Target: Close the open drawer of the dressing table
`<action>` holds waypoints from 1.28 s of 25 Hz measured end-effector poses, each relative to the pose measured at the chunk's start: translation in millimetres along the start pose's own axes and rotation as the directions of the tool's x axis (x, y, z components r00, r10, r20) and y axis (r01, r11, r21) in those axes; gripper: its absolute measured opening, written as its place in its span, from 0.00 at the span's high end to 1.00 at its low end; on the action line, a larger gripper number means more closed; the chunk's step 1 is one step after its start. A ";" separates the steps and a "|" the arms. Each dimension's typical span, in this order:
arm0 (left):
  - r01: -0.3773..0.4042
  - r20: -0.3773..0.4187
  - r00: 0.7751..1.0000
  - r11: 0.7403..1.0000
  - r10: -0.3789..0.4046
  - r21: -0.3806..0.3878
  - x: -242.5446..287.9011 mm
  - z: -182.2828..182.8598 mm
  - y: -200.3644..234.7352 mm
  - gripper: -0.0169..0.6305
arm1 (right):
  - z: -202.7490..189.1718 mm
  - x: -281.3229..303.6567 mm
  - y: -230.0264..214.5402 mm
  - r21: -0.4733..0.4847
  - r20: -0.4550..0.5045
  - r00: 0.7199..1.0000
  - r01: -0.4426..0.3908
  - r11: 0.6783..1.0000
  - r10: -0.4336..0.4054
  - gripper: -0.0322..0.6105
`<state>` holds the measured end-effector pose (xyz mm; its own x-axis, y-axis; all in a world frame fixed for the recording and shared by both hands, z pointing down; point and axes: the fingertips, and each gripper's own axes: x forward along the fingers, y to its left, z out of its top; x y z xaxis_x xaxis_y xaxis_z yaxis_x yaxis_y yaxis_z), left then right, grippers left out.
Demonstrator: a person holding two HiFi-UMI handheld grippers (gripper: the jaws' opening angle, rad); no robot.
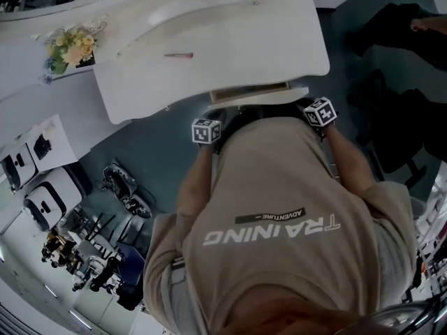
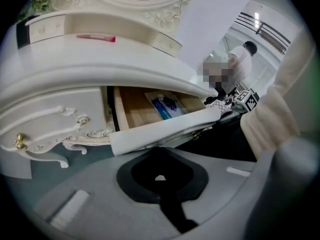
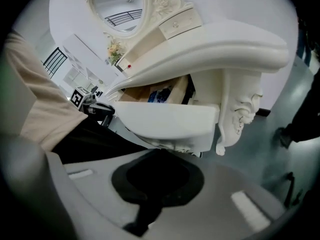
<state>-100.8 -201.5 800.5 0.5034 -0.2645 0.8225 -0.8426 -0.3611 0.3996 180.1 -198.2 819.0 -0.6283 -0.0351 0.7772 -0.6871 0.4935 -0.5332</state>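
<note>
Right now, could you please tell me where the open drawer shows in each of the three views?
Head view: drawer upper centre, beneath the tabletop edge.
Left gripper view: drawer centre, interior visible.
Right gripper view: drawer centre, white front showing.
Shared landmark: the white tabletop overhanging it.

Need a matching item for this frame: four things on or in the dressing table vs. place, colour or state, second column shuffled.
Things:
1. drawer
2. pink pen
3. blue packet
4. flowers

Place, colour or state:
A. lying inside the drawer
B. lying on the tabletop
C. pulled out, open
D. pale yellow with green leaves

Pairs: 1-C, 2-B, 3-A, 4-D
</note>
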 end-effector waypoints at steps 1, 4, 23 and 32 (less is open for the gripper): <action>-0.003 0.003 1.000 1.000 0.003 0.004 1.6 4.5 -0.2 0.97 | 5.5 -2.7 -2.8 -0.010 0.000 1.000 -0.001 1.000 0.001 0.95; -0.021 0.010 1.000 1.000 0.021 0.011 5.1 16.0 5.5 0.97 | 22.1 -8.9 -7.8 -0.032 0.006 1.000 -0.001 0.999 0.002 0.95; -0.141 0.158 0.974 0.982 0.160 -0.127 12.3 88.7 46.0 0.97 | 95.7 -18.3 -48.7 0.117 0.216 0.975 0.026 0.993 -0.052 0.95; -0.092 0.226 0.968 0.993 0.105 -0.067 -22.1 77.2 25.5 0.97 | 78.0 -45.3 -9.2 0.074 0.271 0.959 0.065 0.995 -0.083 0.95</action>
<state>-118.7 -273.9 761.3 0.4421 -0.4966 0.7469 -0.8964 -0.2746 0.3481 186.4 -268.9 762.6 -0.6445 -0.3104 0.6988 -0.7517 0.4246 -0.5047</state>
